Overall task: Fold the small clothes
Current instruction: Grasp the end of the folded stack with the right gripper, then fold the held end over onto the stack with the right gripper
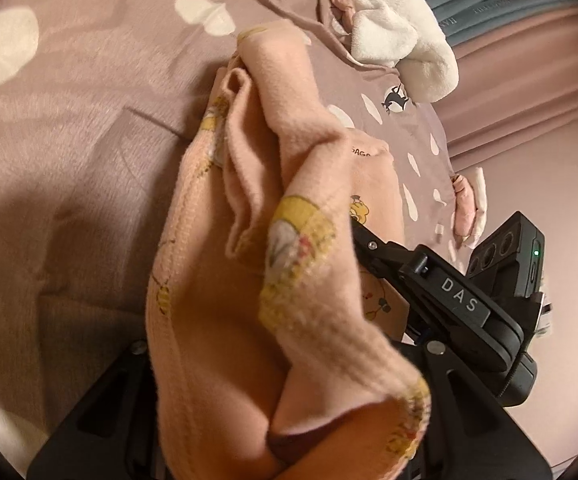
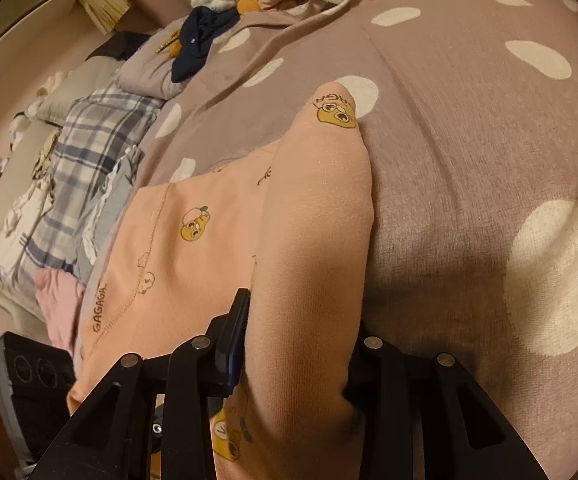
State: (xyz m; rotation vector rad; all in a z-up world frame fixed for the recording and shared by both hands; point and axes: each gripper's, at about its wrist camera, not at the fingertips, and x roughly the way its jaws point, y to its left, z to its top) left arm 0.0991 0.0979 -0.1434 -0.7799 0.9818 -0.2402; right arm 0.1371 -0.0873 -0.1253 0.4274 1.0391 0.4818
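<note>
I have the small peach cotton garment with yellow cartoon prints (image 2: 193, 240) on the mauve spotted bed cover (image 2: 469, 120). Right gripper (image 2: 297, 360) fingers pinch its raised fold, running away from me; left gripper (image 1: 289, 420) pinches the bunched end.

- Was a home bedroom: bed (image 2: 469, 128) under a mauve cover with white spots.
- Plaid bedding (image 2: 89, 148) and loose clothes (image 2: 209, 36) lay heaped on it.
- Pink curtain (image 1: 529, 80) hung behind.
</note>
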